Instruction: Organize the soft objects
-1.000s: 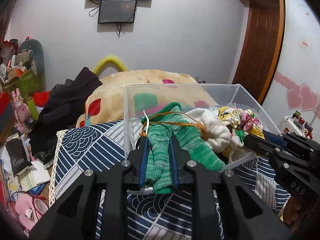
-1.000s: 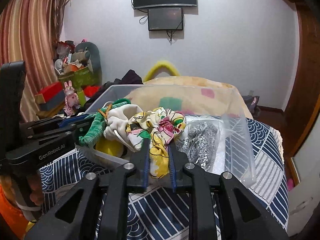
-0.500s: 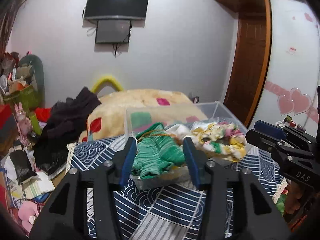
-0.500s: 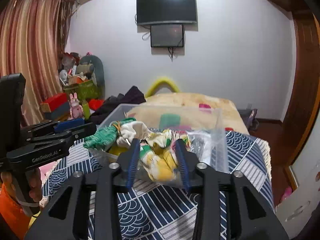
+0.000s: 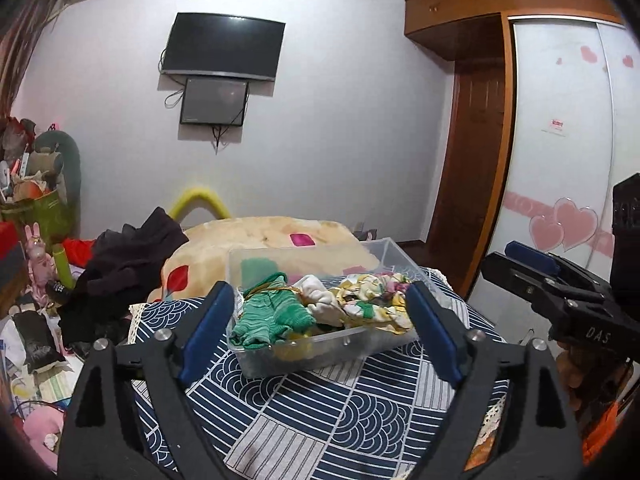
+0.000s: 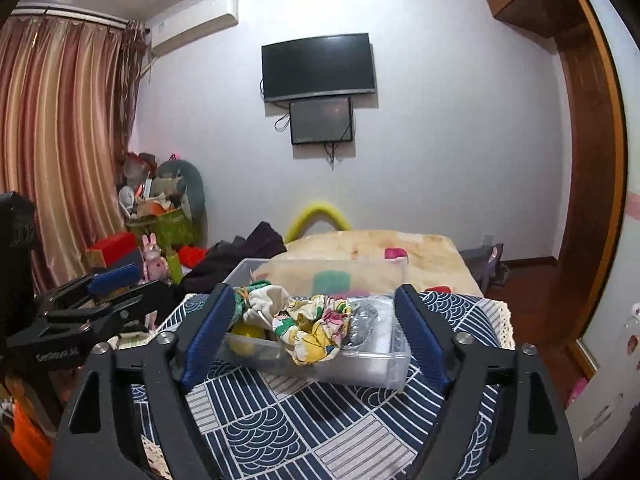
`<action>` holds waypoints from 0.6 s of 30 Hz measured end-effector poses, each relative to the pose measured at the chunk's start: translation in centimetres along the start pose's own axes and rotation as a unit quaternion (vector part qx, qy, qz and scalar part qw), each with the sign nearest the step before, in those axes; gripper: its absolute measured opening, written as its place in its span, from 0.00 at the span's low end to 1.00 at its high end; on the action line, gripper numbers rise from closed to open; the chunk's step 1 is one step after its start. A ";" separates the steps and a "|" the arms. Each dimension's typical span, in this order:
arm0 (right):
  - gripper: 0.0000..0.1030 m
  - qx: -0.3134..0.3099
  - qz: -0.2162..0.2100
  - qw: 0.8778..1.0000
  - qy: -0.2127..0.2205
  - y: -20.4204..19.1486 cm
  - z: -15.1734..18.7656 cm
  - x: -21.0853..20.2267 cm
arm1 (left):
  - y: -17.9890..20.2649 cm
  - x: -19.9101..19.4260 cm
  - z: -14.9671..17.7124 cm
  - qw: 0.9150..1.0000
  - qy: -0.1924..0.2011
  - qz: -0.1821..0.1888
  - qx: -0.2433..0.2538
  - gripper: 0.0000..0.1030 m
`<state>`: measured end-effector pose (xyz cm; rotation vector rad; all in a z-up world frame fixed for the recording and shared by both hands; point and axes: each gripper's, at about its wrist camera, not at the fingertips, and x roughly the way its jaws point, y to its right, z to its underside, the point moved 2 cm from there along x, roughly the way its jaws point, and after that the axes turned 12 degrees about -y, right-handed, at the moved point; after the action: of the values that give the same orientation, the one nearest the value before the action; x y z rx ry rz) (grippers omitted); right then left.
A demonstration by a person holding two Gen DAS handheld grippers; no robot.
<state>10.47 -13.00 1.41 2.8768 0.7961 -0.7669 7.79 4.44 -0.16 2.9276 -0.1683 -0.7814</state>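
Note:
A clear plastic bin (image 5: 362,344) (image 6: 352,364) sits on a navy patterned cloth (image 5: 328,412). In it lie a green knitted piece (image 5: 272,316), a white soft item (image 5: 320,304) and a floral yellow cloth (image 5: 372,304) (image 6: 316,328) that drapes over the front rim in the right wrist view. A grey item (image 6: 362,320) lies at the bin's right end. My left gripper (image 5: 320,332) is wide open and empty, pulled back from the bin. My right gripper (image 6: 312,332) is wide open and empty, also back from the bin.
A beige blanket (image 5: 260,240) and dark clothes (image 5: 124,272) lie behind the bin. Toys and boxes crowd the floor at the left (image 5: 36,264). A wooden door (image 5: 472,152) and wardrobe (image 5: 568,160) stand at the right. The right gripper shows in the left wrist view (image 5: 560,292).
Both grippers let go of their cloths, opened wide and drew back and up from the bin. The green piece and the floral cloth now lie in the bin.

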 end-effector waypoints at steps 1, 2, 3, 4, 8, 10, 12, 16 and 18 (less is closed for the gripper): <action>0.81 0.001 0.001 1.000 0.003 0.0 0.1 -0.1 | 0.3 -0.1 0.0 1.000 0.003 -0.002 0.002 0.91; 0.81 0.001 0.002 1.000 0.004 0.0 0.1 -0.2 | 0.4 -0.3 0.1 1.000 0.007 -0.005 0.004 0.93; 0.81 0.000 0.001 1.000 0.004 0.0 0.1 -0.3 | 0.6 -0.5 0.2 1.000 0.011 -0.009 0.007 0.94; 0.82 0.000 0.001 1.000 0.004 -0.1 0.2 -0.3 | 0.8 -0.7 0.3 1.000 0.014 -0.010 0.009 0.95; 0.82 -0.001 0.001 1.000 0.004 -0.2 0.6 -0.4 | 1.2 -1.0 0.6 1.000 0.020 -0.013 0.013 0.97; 0.83 -0.002 -0.001 1.000 0.003 -0.2 0.8 -0.4 | 1.4 -1.1 0.8 1.000 0.021 -0.015 0.016 0.97; 0.83 -0.002 -0.001 1.000 0.003 -0.2 0.9 -0.4 | 1.6 -1.2 0.9 0.999 0.023 -0.018 0.018 0.97; 0.83 -0.003 -0.001 1.000 0.002 -0.2 1.0 -0.5 | 1.7 -1.3 1.0 0.999 0.024 -0.015 0.016 0.98; 0.83 -0.003 -0.001 1.000 0.002 -0.3 1.0 -0.5 | 1.6 -1.4 1.0 1.000 0.023 -0.014 0.014 0.98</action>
<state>9.46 -13.19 0.80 2.8740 0.8019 -0.7571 5.99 2.94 -0.14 2.9787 -0.1361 -0.7196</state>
